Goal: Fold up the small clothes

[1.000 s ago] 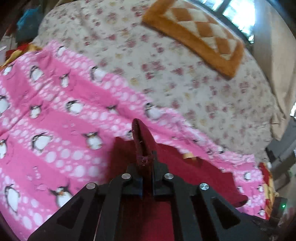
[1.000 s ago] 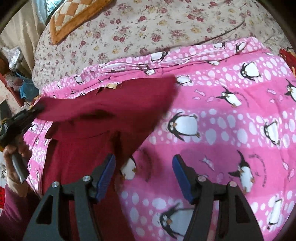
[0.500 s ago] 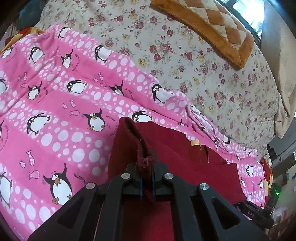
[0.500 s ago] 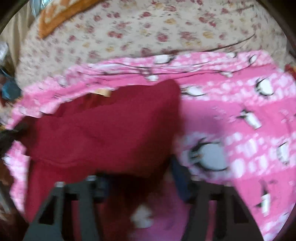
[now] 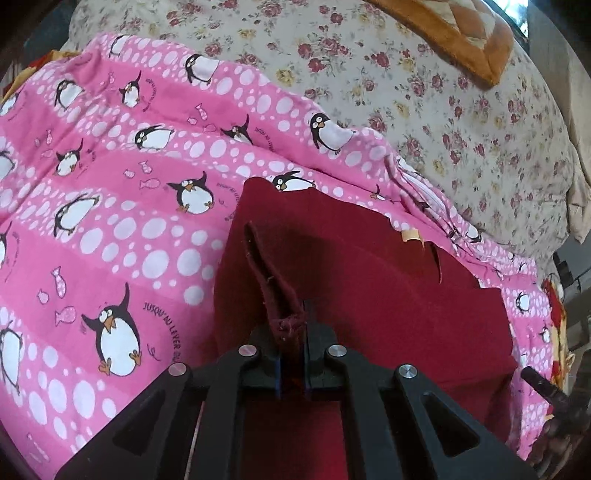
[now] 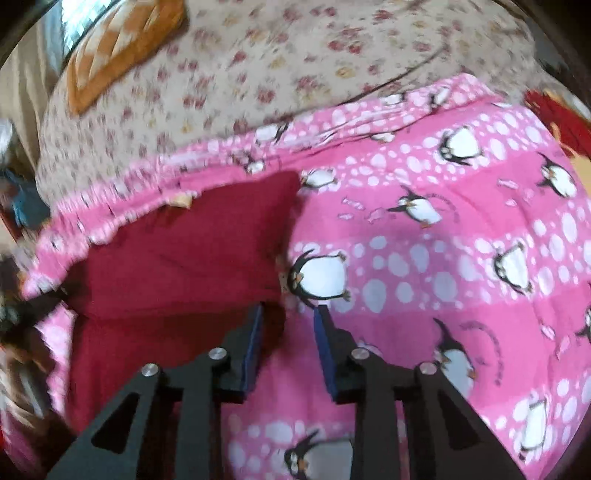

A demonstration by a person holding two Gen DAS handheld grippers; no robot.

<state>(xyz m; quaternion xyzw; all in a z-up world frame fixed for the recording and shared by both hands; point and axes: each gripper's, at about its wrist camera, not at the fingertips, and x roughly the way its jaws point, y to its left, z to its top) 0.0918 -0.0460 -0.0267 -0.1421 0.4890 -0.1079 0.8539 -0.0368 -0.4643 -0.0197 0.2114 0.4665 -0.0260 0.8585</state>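
- Garment (image 5: pixel 369 273): dark red, lying on pink blanket (image 5: pixel 110 229), near blanket's far edge; upper layer doubled over lower part, fold line running across.
- Small tan tag (image 5: pixel 412 234) at garment's far edge, beside a slit in the cloth.
- Same garment (image 6: pixel 184 254) seen from right wrist view: far corner touching a penguin print, left portion running off toward frame bottom.
- Left gripper (image 5: pixel 293 354): jaws pressed together on a bunched edge of garment; pinched strip of cloth standing up beyond the tips, lifted clear of the layer below.
- Right gripper (image 6: pixel 288 325): jaws parted by a moderate gap, nothing between them; blue pads (image 6: pixel 255 350) visible; left tip over garment's near-right edge, right tip over blanket. Contact with cloth: cannot tell, view blurred.
- Blanket: pink, white dots, penguin prints, spread over floral sheet (image 5: pixel 424 103); far edge rumpled.
- Orange checked cushion (image 5: pixel 461 33) on sheet, well apart from garment.
- Red and yellow fabric (image 6: pixel 554 122) past blanket's right edge in right wrist view.
- Dark object (image 5: pixel 550 398) at right edge of left wrist view, just beside garment; identity unclear.
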